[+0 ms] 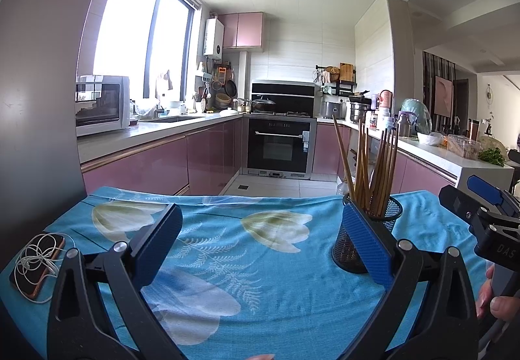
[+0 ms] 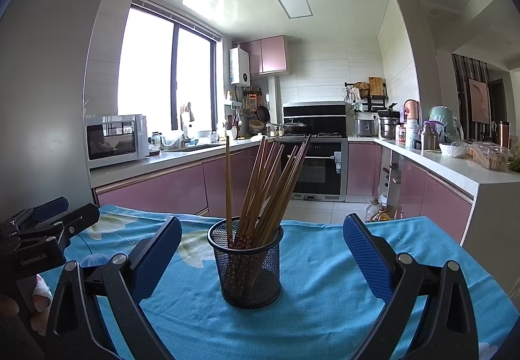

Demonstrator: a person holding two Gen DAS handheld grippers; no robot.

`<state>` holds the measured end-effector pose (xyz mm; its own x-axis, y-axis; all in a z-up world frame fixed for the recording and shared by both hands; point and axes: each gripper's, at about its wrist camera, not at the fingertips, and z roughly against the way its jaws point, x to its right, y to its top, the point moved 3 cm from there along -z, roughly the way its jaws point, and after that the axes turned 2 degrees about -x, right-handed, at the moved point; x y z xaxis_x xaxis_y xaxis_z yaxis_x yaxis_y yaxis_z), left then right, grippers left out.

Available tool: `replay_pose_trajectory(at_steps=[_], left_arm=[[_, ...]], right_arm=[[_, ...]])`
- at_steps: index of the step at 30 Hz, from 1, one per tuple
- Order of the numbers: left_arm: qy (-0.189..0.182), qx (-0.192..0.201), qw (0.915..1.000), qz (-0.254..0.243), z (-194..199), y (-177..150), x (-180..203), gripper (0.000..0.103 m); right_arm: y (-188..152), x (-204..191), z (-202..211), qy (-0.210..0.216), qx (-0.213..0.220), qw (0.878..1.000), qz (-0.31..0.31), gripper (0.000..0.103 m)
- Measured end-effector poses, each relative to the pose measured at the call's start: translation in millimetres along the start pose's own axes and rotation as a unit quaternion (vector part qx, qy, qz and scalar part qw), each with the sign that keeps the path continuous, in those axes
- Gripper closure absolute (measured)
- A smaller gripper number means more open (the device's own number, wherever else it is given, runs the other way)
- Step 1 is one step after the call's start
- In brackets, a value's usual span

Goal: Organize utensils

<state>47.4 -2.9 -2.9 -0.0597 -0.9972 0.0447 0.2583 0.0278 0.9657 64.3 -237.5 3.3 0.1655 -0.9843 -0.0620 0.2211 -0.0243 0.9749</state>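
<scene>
Blue floral cloth (image 2: 325, 278) spreads under both grippers. Right gripper (image 2: 262, 257): fingers wide apart, holding nothing; mesh cup (image 2: 247, 265) stands upright between them, just ahead of the pads, touching neither. Left gripper (image 1: 263, 249): fingers wide, holding nothing; cup (image 1: 354, 239) sits just behind its right finger, partly hidden. Chopsticks (image 2: 263, 184) stand bundled in the cup, fanning rightward, one near-vertical at left. Phone (image 1: 39, 265) with white cable lies outside the left finger.
</scene>
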Motion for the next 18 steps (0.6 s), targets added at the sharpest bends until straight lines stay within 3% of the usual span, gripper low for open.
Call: replay_pose_trajectory(at_steps=[18], left_arm=[[0.001,0.000,1.0000,-0.002,0.3,0.4,1.4,0.006]], right_arm=[[0.3,-0.3,-0.8,-0.003,0.000,1.000,0.000,0.007]])
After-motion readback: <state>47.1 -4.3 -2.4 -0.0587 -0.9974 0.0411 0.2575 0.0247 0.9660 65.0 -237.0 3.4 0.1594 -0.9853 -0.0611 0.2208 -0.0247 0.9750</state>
